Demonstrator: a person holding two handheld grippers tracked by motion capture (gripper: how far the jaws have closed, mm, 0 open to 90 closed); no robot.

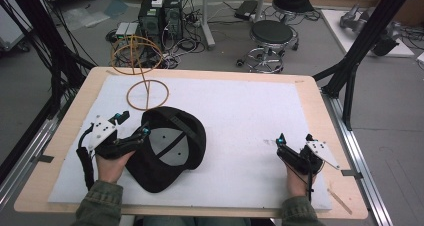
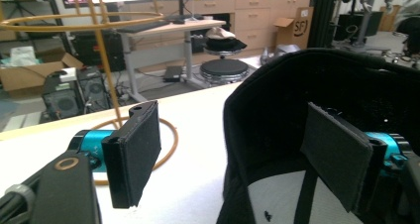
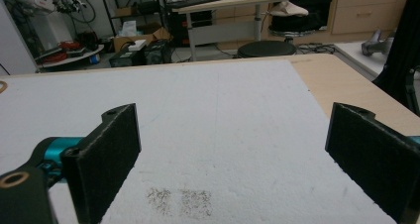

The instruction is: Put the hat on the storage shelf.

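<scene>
A black cap (image 1: 167,148) lies upside down on the white mat, left of centre, with its grey lining showing. My left gripper (image 1: 132,124) is open at the cap's left rim. In the left gripper view one pad (image 2: 337,157) sits inside the cap (image 2: 277,105) and the other pad (image 2: 133,149) is outside it, with the rim wall between them and a wide gap on the outer side. My right gripper (image 1: 295,138) rests open on the mat at the right; in the right gripper view (image 3: 233,154) nothing lies between its jaws.
A gold wire stand (image 1: 146,93) with a ring base and a wire globe on top rises at the back left of the white mat (image 1: 240,111), just behind the cap. The wooden table (image 1: 320,111) frames the mat. Stools and computers stand on the floor beyond.
</scene>
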